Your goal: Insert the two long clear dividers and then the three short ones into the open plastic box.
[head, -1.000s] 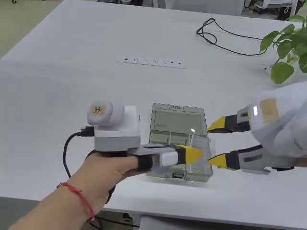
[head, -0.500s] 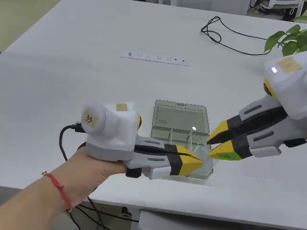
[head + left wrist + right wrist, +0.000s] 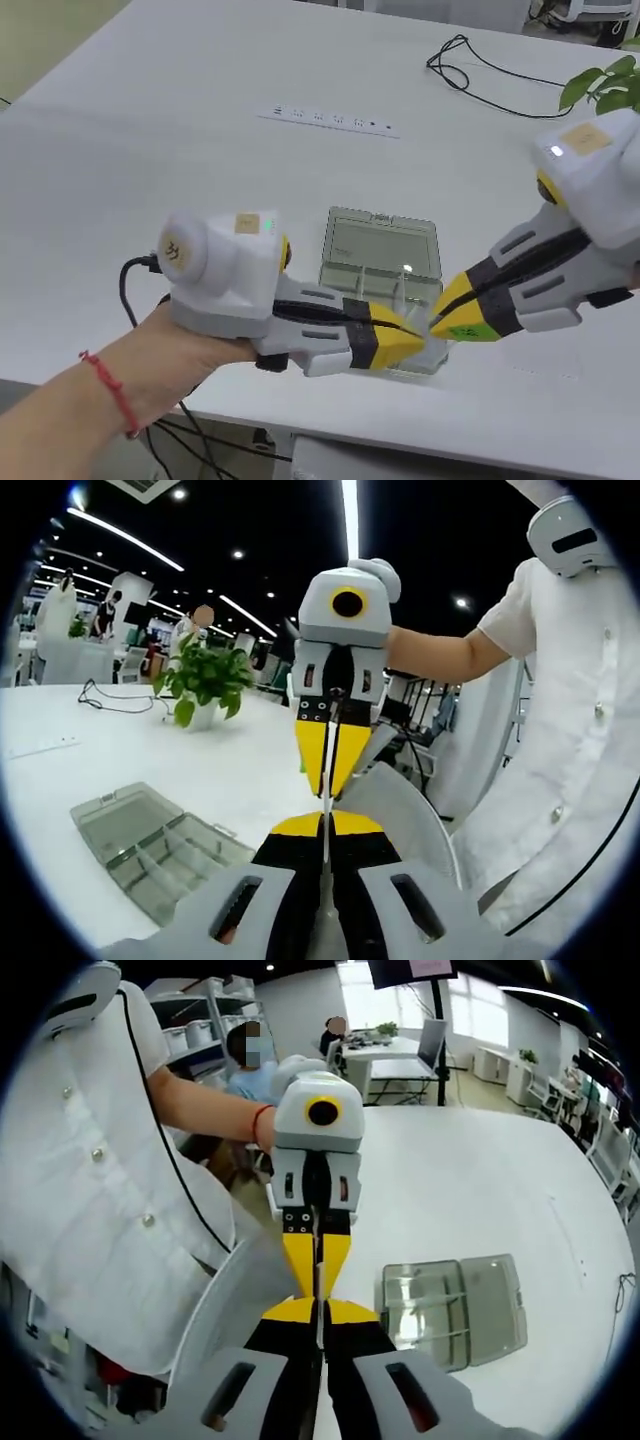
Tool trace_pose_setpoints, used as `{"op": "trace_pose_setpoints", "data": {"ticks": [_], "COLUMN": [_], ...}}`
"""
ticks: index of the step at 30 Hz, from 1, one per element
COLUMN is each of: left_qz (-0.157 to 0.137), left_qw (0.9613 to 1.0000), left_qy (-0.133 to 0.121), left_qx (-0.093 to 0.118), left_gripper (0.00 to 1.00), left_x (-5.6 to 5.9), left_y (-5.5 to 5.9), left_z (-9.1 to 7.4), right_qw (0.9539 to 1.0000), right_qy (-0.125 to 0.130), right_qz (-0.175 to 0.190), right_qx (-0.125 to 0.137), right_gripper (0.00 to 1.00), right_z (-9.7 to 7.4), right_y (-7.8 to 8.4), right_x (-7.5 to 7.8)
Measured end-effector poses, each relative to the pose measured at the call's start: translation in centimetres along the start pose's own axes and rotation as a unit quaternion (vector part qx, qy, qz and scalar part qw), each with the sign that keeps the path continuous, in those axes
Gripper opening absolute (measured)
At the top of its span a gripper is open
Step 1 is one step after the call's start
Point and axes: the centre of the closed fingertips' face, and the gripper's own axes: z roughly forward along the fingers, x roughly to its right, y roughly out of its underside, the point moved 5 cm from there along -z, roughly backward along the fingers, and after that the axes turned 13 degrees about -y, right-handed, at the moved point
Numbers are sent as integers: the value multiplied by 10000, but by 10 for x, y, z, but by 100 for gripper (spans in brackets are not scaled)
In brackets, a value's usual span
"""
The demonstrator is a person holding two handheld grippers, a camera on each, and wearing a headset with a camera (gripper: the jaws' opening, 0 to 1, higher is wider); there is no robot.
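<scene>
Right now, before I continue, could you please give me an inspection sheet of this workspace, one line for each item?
Surface: white table, flat.
Job's things: box open near the front edge, lid laid flat behind it; clear dividers stand in its tray, count unclear.
Clutter: power strip beyond the box; plant at the far right.
Grippers: left gripper and right gripper meet tip to tip above the box's front right corner; both pairs of jaws shut; whether a divider is pinched, cannot tell.
Cables: black cable looped at the far right; black lead runs from the left gripper's back.
Surroundings: office room with ceiling lights.
</scene>
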Motion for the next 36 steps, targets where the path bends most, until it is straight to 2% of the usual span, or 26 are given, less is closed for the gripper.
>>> {"op": "trace_pose_setpoints", "data": {"ticks": [5,13,19,24,31,36], "left_qz": [114,143,148,183,152,151], "left_qw": [9999,9999,9998,9995,9983,9964], "left_qy": [-9,-67,-123,-226,-534,-797], "left_qx": [22,10,-3,-102,-192,-265], "left_gripper": [0,0,0,1,12,22], "left_x": [0,-3,-6,-9,-21,-32], "left_y": [0,0,1,7,15,19], "left_z": [-2,-4,-6,-9,-20,-31], "right_qw": [10000,10000,10000,9999,9995,9984], "right_qy": [-62,-70,-36,51,257,476], "right_qz": [10,5,-7,-9,-73,-104], "right_qx": [31,52,56,91,182,270], "right_gripper": [3,3,3,3,3,3], "right_z": [2,3,3,0,-8,-13], "right_y": [-2,-4,-6,-8,-16,-22], "right_x": [-2,-1,1,3,11,24]}}
